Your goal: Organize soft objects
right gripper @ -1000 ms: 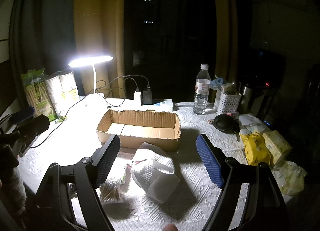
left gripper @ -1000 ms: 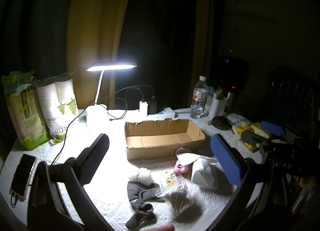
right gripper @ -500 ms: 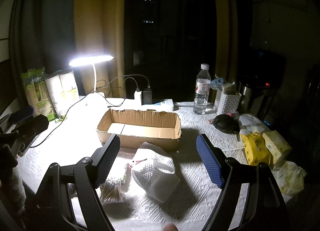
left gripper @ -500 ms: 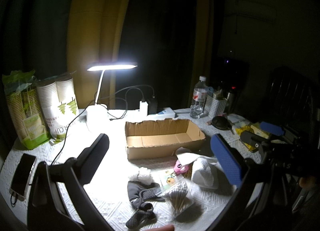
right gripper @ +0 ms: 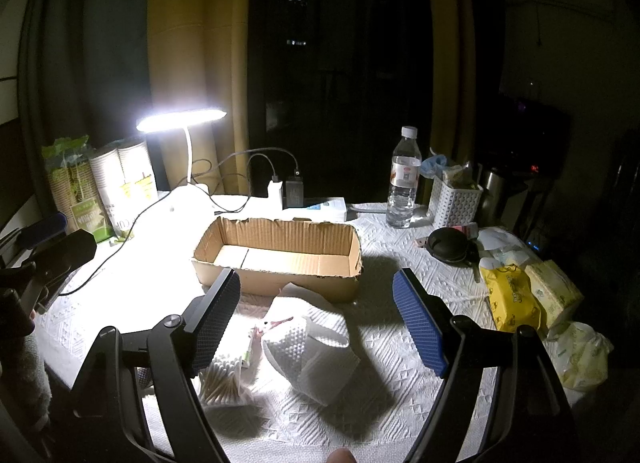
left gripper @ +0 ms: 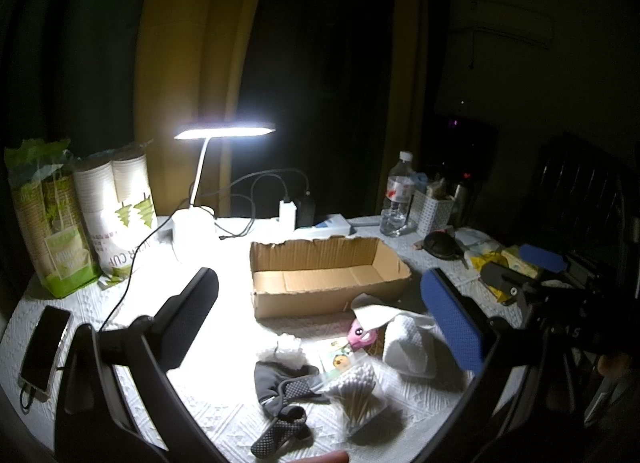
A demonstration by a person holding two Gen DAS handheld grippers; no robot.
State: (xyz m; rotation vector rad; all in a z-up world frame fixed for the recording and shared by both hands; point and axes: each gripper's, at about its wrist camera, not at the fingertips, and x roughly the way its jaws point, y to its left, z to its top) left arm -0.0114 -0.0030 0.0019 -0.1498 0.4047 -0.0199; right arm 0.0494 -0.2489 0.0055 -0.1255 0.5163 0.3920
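- My left gripper [left gripper: 320,323] is released: jaws spread wide, nothing between them, raised above the table [left gripper: 224,327].
- My right gripper [right gripper: 318,323] is likewise released and holds nothing; it hangs over the table's near edge.
- Cardboard box [left gripper: 324,275]: ahead of both grippers, open top, interior bare as far as visible.
- Dark sock [left gripper: 280,387]: below my left gripper, between its fingers in view, lying flat on the cloth; a second mesh-patterned piece lies nearer to me.
- White fluffy item [left gripper: 286,347]: just beyond the sock, touching it.
- White paper towel [right gripper: 316,347]: crumpled, directly under my right gripper, between its fingers, just short of the box's near wall.
- Bag of cotton swabs [left gripper: 356,387]: right of the sock; in the right wrist view it lies by the left finger.
- Small pink item [left gripper: 362,337]: between the towel and the swabs; type not discernible.
- Desk lamp [left gripper: 224,131]: lit, beyond the box to the left.
- Phone [left gripper: 44,347]: far left of my left gripper, flat, cable attached.
- Water bottle [right gripper: 404,179]: upright, beyond the box to the right.
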